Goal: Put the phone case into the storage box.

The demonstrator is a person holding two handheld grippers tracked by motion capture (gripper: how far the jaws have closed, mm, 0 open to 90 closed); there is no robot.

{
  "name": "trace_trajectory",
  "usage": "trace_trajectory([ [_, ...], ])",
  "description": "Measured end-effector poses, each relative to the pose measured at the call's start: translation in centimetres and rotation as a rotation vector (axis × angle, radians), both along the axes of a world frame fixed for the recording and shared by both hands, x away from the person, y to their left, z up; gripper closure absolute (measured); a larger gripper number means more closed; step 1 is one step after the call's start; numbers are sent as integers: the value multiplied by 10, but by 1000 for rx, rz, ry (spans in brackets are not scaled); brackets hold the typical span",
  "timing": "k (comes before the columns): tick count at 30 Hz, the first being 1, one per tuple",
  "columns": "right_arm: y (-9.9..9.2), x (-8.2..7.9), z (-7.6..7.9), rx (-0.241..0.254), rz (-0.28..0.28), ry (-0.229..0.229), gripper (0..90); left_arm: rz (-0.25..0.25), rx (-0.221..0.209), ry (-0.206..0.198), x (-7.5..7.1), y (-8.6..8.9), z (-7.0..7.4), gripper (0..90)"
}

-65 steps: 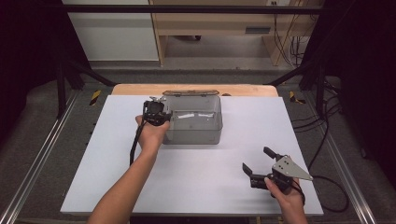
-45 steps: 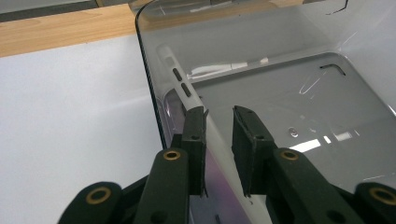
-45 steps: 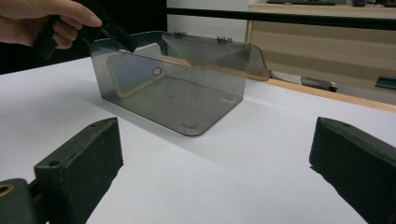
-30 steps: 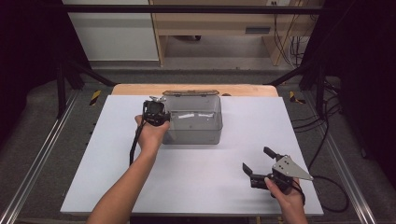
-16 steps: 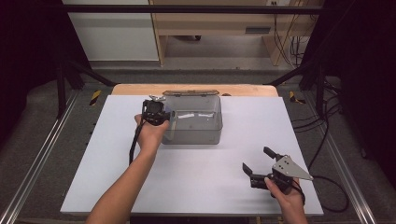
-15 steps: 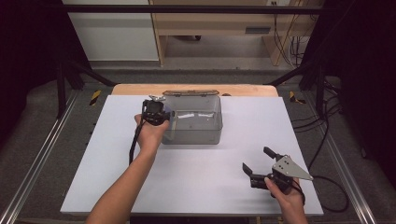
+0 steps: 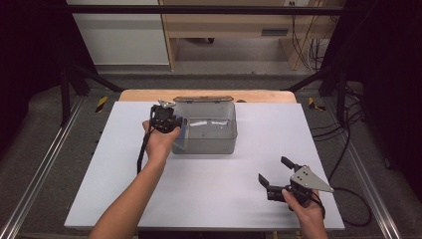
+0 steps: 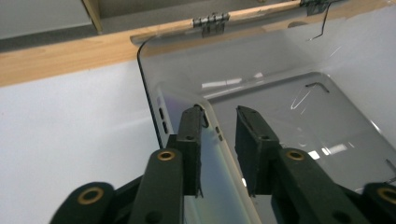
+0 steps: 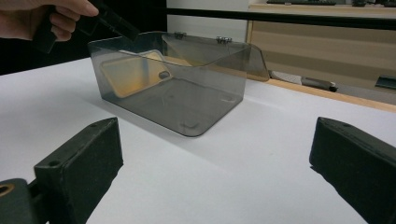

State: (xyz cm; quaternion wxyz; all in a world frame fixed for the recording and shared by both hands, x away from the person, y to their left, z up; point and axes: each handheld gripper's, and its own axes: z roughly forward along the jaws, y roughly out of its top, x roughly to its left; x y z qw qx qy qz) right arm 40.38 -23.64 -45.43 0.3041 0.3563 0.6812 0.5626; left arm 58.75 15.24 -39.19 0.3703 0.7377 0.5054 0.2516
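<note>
Since it leans nearly upright inside the clear box [image 7: 204, 145], upper centre of the high view, take the phone case [image 9: 130, 72] for light, thin, springy and slick, and pinch across its top rim. Mind the left gripper [image 8: 220, 112]: jaws just opened, straddling that rim without pressing. Keep clear of the box wall and raised lid [image 9: 219, 53]; leave the right gripper [image 7: 273, 169], lower right, unclenched and empty, well apart.

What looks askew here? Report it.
The clear phone case stands tilted on edge against one end wall of the open grey box instead of lying flat. Nothing looks spilled or damaged.
</note>
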Motion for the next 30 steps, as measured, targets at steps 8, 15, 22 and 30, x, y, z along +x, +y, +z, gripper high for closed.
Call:
trace_trajectory([
  [8,0,0,0,-1,0,-1,29,-3,-10,-58,-2,3,5,590],
  [15,0,0,0,-1,2,0,29,-7,-36,-111,-4,4,8,525],
  [22,0,0,0,-2,2,0,29,-6,-49,-148,-5,4,10,458],
  [30,0,0,0,-2,2,0,28,7,-70,-167,-6,5,12,320],
])
